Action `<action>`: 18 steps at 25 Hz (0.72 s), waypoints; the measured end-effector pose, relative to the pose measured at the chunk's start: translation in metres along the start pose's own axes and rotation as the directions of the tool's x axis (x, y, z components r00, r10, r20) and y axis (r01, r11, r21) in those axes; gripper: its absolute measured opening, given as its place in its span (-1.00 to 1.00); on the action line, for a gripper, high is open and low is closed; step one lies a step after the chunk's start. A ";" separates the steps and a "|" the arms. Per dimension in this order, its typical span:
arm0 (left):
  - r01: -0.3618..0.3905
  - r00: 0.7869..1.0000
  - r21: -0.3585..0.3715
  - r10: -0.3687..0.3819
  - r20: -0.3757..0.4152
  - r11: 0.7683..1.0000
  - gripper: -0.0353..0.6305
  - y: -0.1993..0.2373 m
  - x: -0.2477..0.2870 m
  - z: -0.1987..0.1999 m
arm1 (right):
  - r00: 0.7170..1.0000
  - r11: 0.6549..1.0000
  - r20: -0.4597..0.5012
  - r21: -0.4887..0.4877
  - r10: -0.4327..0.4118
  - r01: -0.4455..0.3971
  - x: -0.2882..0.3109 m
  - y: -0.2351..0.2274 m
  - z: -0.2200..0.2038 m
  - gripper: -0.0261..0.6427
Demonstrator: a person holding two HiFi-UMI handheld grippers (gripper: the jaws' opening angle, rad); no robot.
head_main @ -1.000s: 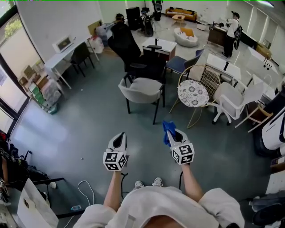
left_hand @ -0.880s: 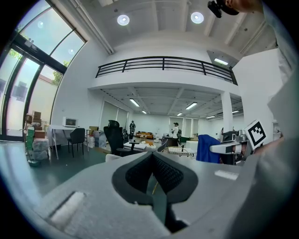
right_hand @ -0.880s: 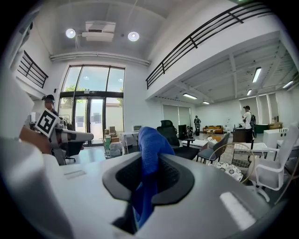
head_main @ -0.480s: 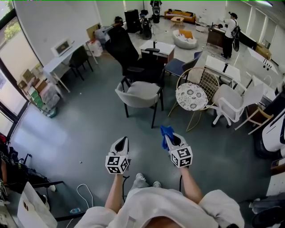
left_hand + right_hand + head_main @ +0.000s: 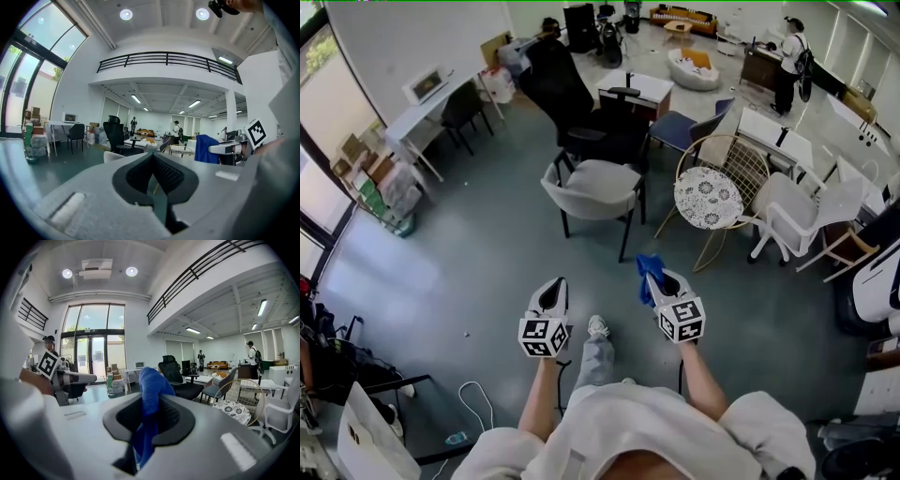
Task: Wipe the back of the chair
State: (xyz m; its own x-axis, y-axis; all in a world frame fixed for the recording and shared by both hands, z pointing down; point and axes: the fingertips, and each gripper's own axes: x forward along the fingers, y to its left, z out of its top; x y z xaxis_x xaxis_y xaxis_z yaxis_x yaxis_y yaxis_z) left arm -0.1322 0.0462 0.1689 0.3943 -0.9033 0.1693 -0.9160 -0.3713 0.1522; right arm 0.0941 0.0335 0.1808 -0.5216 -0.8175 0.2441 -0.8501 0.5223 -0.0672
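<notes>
Legs of the person were mostly hidden under the pale shirt at the near edge of the head view. Only one grey trouser leg and one white shoe (image 5: 597, 326) showed, between the two grippers. The far furniture was small and bent by the lens, and the shapes cut off at the right edge could not be identified. Two grippers were held side by side over the bare grey floor (image 5: 469, 272), each with one marker cube. The left gripper (image 5: 551, 291) was clenched with its jaws together, and its own view showed nothing between them. The right gripper (image 5: 657, 278) was clamped on one blue cloth (image 5: 649, 268), which stood up in a bunch above the jaw tips and hung down between them. One grey chair (image 5: 595, 186) stood farther off, straight ahead and well apart from both grippers, with its rounded back turned toward the person. Four more chairs clustered around it: one black office chair (image 5: 562, 89) beyond it, one blue chair (image 5: 673, 131) to the far right, one gold wire chair (image 5: 727, 169) with a patterned round cushion on the right, and one white chair (image 5: 795, 217) farther right. A sixth, dark chair (image 5: 461, 112) sat at a white desk (image 5: 417, 127) on the far left. One standing person (image 5: 789, 58) was visible at the far right, too small to make out further.
</notes>
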 end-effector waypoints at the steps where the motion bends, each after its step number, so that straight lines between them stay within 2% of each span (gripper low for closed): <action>1: 0.002 1.000 -0.001 -0.002 -0.003 1.000 -0.88 0.005 0.008 0.000 | 1.000 1.000 -0.004 0.001 -0.001 0.001 0.008 -0.003 0.000 -0.78; 9: 0.036 0.999 -0.037 -0.037 -0.024 0.999 -0.88 0.052 0.095 -0.004 | 0.999 1.000 -0.051 -0.017 -0.011 0.010 0.094 -0.032 0.006 -0.78; 18: 0.061 0.998 -0.053 -0.062 -0.028 0.997 -0.88 0.132 0.188 0.031 | 0.998 0.999 -0.051 -0.036 -0.024 0.022 0.212 -0.059 0.057 -0.78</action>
State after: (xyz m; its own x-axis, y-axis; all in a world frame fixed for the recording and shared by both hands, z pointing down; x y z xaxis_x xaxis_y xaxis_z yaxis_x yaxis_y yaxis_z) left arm -0.1810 -0.1789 0.1908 0.4523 -0.8722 0.1864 -0.8851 -0.4133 0.2140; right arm 0.0299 -0.1845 0.1813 -0.4970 -0.8164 0.2942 -0.8581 0.5128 -0.0265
